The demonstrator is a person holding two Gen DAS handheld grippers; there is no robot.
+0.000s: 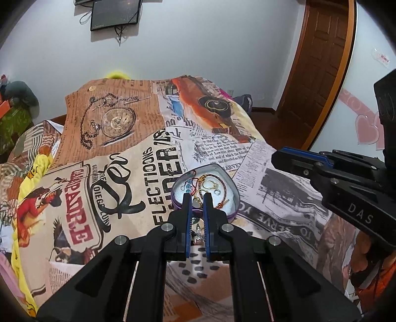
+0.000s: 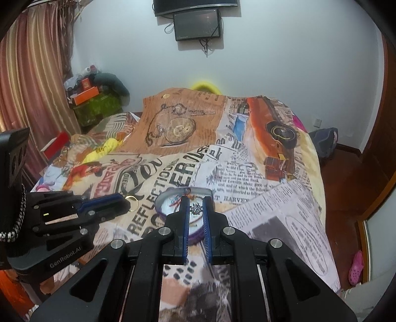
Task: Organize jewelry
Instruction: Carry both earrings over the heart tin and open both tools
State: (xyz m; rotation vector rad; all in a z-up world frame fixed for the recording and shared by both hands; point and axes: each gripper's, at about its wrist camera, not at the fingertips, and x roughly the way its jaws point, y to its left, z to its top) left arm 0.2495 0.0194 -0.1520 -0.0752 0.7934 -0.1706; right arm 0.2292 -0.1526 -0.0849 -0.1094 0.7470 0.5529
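Observation:
A heart-shaped purple tin (image 1: 230, 178) with a white lining lies on the bed and holds several bracelets, rings and beads. My left gripper (image 1: 197, 201) is shut on a gold hoop with a pale heart pendant (image 1: 197, 202), held just over the tin's near edge. In the right wrist view the gold ring (image 2: 132, 201) hangs from the left gripper's tip. My right gripper (image 2: 196, 207) is shut on a silver snowflake brooch (image 2: 196, 207) above the tin (image 2: 163, 198).
The tin rests on a newspaper-print bedspread (image 1: 138, 153) that covers the whole bed. A wooden door (image 1: 319, 64) stands at the right, a screen (image 2: 196, 23) hangs on the far wall, and boxes (image 2: 86, 95) pile by the curtain at the left.

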